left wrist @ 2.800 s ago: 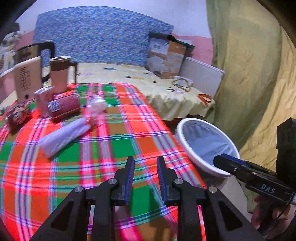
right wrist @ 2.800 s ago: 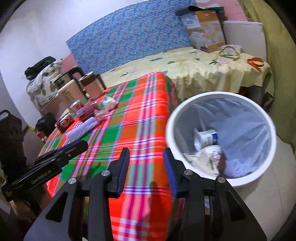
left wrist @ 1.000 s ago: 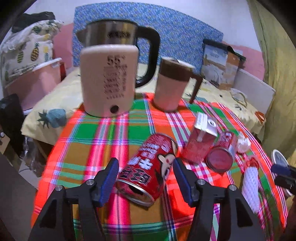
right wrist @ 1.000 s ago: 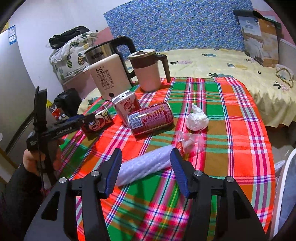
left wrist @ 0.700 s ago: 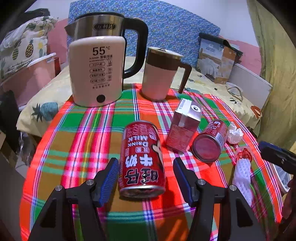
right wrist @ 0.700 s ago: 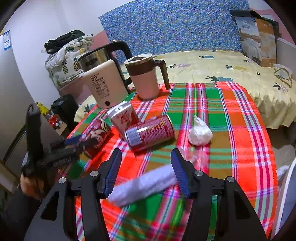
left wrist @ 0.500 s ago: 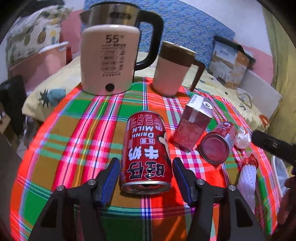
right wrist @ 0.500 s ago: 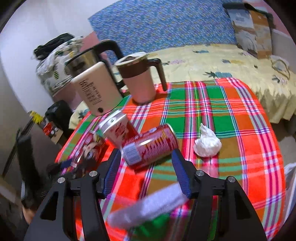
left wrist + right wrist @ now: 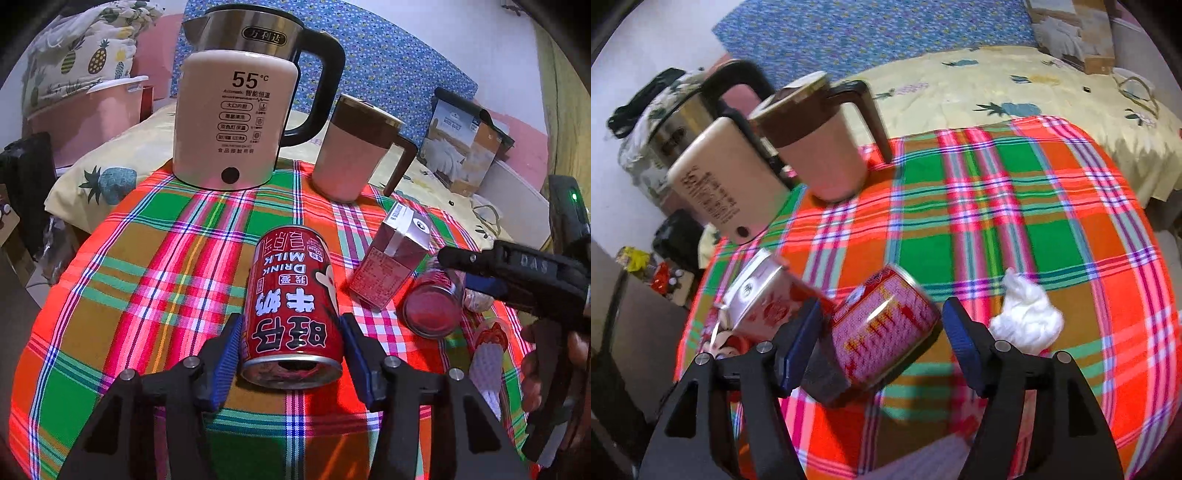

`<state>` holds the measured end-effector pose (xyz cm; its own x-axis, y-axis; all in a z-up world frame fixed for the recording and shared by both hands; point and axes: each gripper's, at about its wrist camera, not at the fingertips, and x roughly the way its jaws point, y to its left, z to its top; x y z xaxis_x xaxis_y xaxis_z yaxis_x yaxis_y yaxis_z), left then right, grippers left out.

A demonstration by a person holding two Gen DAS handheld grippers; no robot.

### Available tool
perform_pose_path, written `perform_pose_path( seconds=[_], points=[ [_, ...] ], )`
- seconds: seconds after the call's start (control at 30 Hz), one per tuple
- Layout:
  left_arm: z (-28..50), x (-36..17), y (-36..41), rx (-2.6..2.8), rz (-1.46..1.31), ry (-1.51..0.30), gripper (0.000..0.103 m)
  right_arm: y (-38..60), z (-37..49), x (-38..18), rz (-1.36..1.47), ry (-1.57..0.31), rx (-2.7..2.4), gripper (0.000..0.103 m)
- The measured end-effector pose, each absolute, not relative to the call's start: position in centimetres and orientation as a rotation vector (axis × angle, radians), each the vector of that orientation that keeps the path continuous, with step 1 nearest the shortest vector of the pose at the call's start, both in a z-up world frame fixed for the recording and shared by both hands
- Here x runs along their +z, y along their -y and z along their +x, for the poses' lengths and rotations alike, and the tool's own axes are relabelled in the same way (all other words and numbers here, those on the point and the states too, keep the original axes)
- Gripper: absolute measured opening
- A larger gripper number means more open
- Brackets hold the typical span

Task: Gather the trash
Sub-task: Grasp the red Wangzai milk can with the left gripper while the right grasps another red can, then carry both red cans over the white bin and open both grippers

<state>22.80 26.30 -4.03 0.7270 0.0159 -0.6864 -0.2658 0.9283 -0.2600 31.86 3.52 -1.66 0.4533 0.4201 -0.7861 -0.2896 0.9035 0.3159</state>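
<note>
A red milk can (image 9: 291,306) lies on its side on the plaid tablecloth (image 9: 147,258). My left gripper (image 9: 291,354) is open with a finger on each side of the can, close to it. A second red can (image 9: 882,332) lies on its side between the open fingers of my right gripper (image 9: 882,347); it also shows in the left wrist view (image 9: 432,306). A small red carton (image 9: 391,262) stands beside it, also in the right wrist view (image 9: 764,299). A crumpled white tissue (image 9: 1027,317) lies to the right.
A cream kettle (image 9: 236,118) and a brown-topped mug (image 9: 354,151) stand at the table's far side. A white plastic roll (image 9: 487,365) lies at the right. A bed with a yellow sheet (image 9: 1015,85) is behind the table.
Both grippers moved in from the bin side to the table. My left gripper closed in around the milk can; my right gripper advanced until the second can lies between its fingers.
</note>
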Motion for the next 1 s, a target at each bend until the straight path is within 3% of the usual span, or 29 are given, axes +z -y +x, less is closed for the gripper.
perform_pose_path(
  seconds=[0.6,1.0],
  points=[
    [23.3,-4.0,-26.0,0.199,-0.334,-0.760,0.052,-5.0,30.2,-2.9,0.138,-1.094,0.555,0.068],
    [18.1,-2.7,-23.3,0.204,-0.294,-0.718,0.052,-3.6,27.2,-2.8,0.071,-1.053,0.706,0.064]
  ],
)
